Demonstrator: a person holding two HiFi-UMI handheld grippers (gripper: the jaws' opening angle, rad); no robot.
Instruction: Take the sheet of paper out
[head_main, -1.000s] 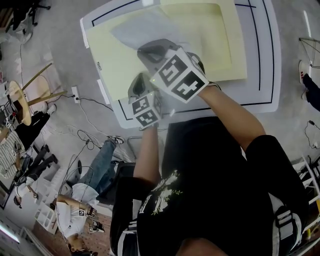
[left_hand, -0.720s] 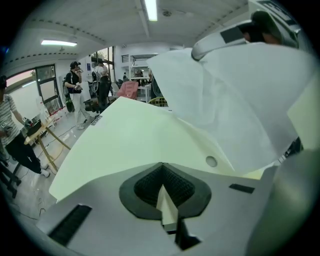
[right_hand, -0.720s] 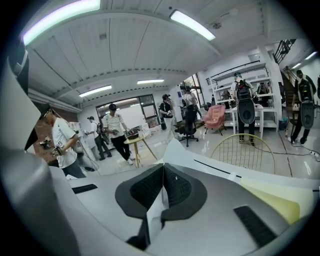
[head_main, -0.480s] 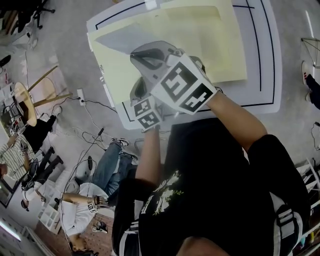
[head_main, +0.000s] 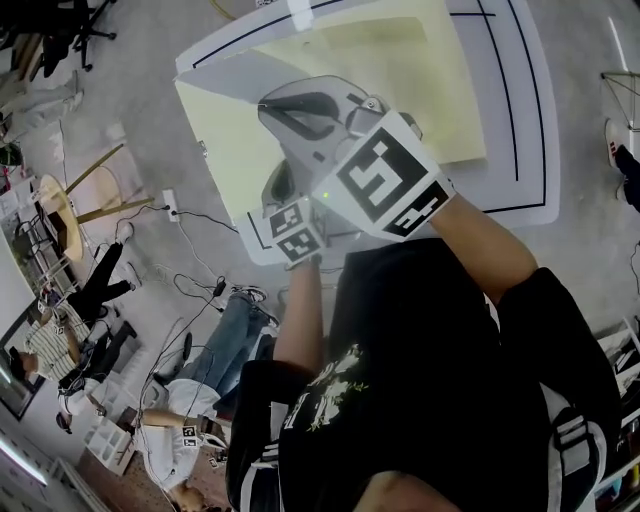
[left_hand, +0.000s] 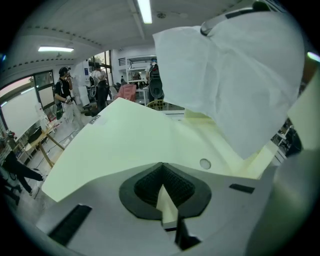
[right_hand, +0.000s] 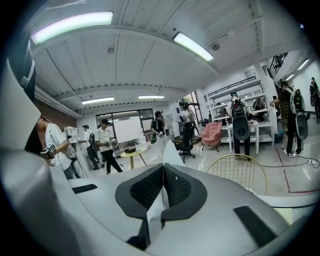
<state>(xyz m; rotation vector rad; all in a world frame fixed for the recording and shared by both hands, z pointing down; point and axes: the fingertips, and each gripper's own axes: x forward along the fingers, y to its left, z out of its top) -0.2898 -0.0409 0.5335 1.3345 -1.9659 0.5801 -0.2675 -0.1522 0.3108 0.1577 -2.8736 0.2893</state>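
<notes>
A pale yellow folder (head_main: 410, 90) lies on the white table (head_main: 525, 120). My left gripper (head_main: 274, 188) is shut on the folder's near edge; in the left gripper view its pads (left_hand: 162, 172) pinch that yellow edge (left_hand: 125, 140). My right gripper (head_main: 272, 102) is held higher, shut on a white sheet of paper (head_main: 232, 75) that comes up out of the folder. From the left gripper the sheet (left_hand: 235, 85) hangs at the upper right. In the right gripper view the sheet (right_hand: 169, 149) shows edge-on between the shut pads (right_hand: 163, 175).
Around the table there are cables (head_main: 195, 215) on the grey floor, a round wooden table (head_main: 52, 205) and people at the left. A yellow wire chair (right_hand: 237, 172) and a pink armchair (right_hand: 212, 134) stand beyond the right gripper.
My right gripper has risen with the white sheet, drawing it further up from the folder. The left gripper has stayed on the folder's edge.
</notes>
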